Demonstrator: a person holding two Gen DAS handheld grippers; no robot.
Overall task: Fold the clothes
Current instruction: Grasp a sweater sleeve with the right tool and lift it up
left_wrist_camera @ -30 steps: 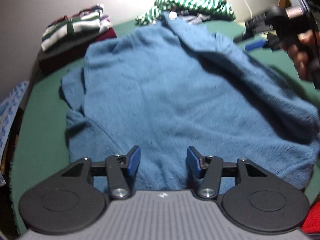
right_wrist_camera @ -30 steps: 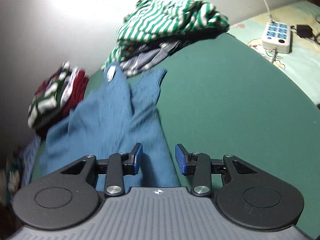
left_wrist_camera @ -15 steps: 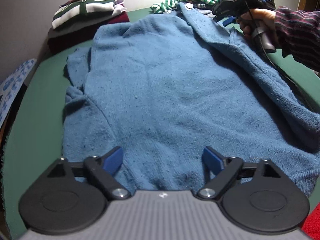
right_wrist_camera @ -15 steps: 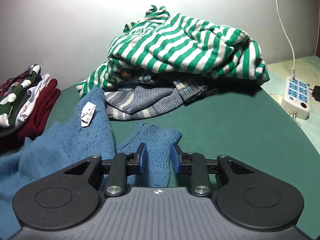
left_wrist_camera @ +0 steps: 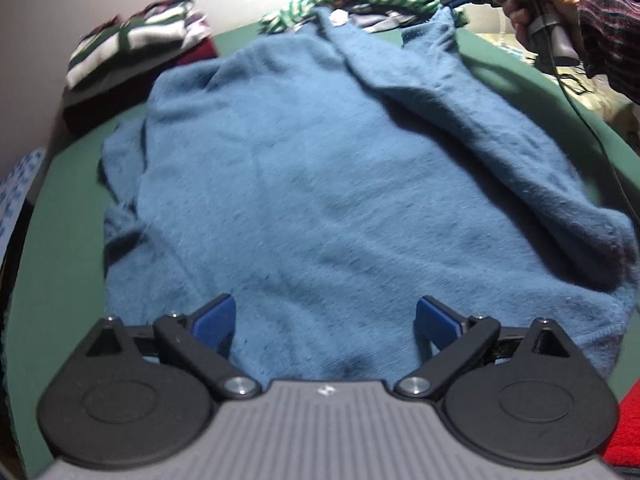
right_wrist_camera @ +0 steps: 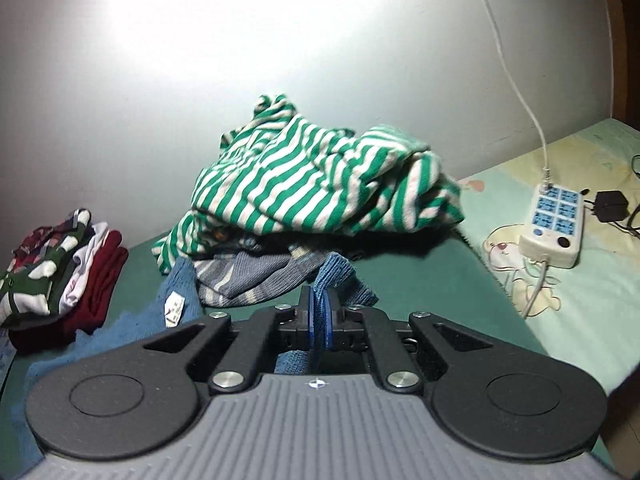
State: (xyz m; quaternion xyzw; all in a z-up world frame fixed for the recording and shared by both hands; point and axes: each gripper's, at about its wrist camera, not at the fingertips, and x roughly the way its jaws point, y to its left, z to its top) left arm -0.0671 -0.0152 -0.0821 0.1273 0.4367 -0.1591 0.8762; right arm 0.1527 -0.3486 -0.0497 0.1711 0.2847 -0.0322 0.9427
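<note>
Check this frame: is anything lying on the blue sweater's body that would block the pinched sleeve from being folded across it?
Nothing visible does. The right gripper is shut on the sleeve cuff; the blue sweater lies bare. The striped pile sits beyond the collar, the open left gripper over the hem.

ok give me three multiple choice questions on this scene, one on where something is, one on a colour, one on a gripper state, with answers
1. Where does the white power strip lie?
A. on the folded stack
B. on the pale printed sheet right of the green table
C. on the blue sweater

2. What colour stripes does the heaped top at the back have?
A. green and white
B. red and black
C. yellow and blue

3. How do the right gripper jaws stand?
A. wide open over bare table
B. open around the power strip
C. shut on the blue sweater

Answers: 1 B, the strip rests on the cartoon-print sheet. 2 A, green and white bands show plainly. 3 C, a blue knit cuff is pinched between the pads.
</note>
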